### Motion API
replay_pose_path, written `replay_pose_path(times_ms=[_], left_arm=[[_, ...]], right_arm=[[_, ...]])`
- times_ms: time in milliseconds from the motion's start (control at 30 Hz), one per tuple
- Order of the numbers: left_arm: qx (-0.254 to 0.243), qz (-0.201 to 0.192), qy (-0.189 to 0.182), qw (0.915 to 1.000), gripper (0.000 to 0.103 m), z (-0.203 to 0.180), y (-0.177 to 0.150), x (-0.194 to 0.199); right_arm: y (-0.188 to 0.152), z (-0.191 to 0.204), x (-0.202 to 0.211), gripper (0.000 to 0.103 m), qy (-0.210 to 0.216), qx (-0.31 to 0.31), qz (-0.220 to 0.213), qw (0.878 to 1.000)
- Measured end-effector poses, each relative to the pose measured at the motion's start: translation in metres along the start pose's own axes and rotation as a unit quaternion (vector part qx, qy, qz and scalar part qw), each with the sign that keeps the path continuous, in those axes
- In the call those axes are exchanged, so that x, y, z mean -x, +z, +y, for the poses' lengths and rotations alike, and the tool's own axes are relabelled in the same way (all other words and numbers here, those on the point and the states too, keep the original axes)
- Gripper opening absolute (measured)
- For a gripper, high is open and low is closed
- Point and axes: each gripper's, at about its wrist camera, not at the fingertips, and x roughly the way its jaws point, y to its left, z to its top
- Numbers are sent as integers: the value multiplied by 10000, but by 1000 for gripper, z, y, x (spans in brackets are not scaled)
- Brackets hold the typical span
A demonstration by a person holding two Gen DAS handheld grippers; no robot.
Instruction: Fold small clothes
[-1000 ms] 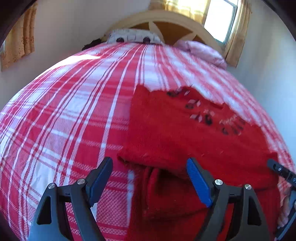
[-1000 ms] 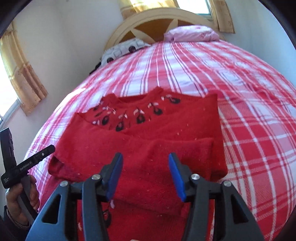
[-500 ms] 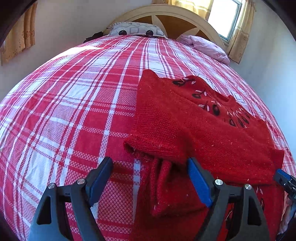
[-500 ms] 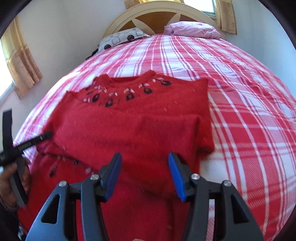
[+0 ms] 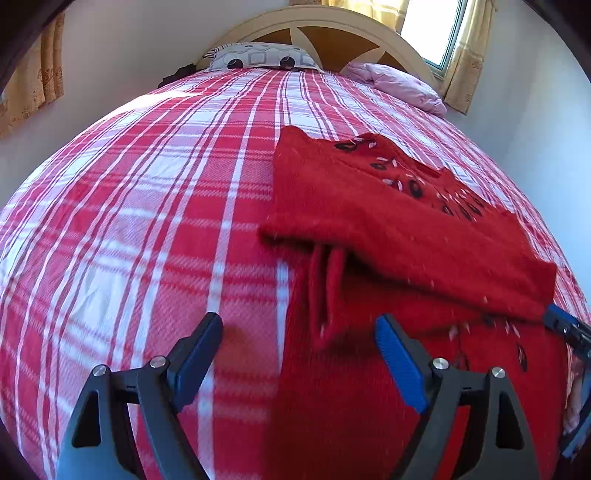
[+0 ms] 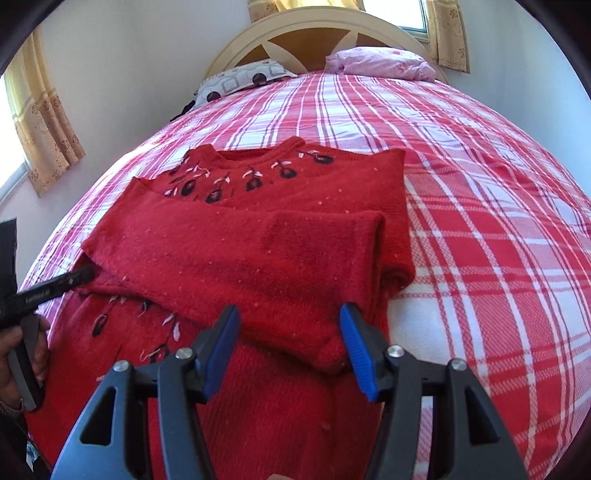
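Note:
A red knit sweater (image 6: 258, 236) with dark embroidered flowers at the neck lies on the plaid bed, sleeves folded across its body. It also shows in the left wrist view (image 5: 388, 221), right of centre. My left gripper (image 5: 299, 350) is open and empty, over the sweater's left edge near the hem. My right gripper (image 6: 290, 339) is open and empty, its fingers either side of the folded sleeve's near edge. The left gripper's tip (image 6: 74, 278) shows at the sweater's left side in the right wrist view.
The bed (image 5: 147, 184) has a red and white plaid cover. A patterned pillow (image 5: 258, 59) and a pink bundle (image 5: 399, 85) lie by the curved headboard (image 5: 325, 33). Curtained windows flank the bed.
Both grippers have pulled back toward the sweater's hem and stayed open. The sweater lies as before, with more of its lower part in view.

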Motion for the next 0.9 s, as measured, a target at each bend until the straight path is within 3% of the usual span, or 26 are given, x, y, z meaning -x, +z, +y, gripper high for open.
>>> replay_pose_path(times_ms=[133, 233, 400, 900], left_arm=[[38, -86, -11, 10000, 85, 11, -25, 24], [3, -116, 11, 9999, 85, 16, -44, 38], [-515, -215, 365, 9978, 85, 6, -74, 54], [-572, -219, 225, 9979, 85, 11, -120, 89]], right_arm=[[-13, 5, 14, 70, -148, 91, 63, 9998], [-26, 7, 25, 70, -138, 184, 30, 9997], [-49, 1, 38, 70, -296, 95, 66, 9995], [-102, -3, 84, 54, -124, -198, 239, 9994]])
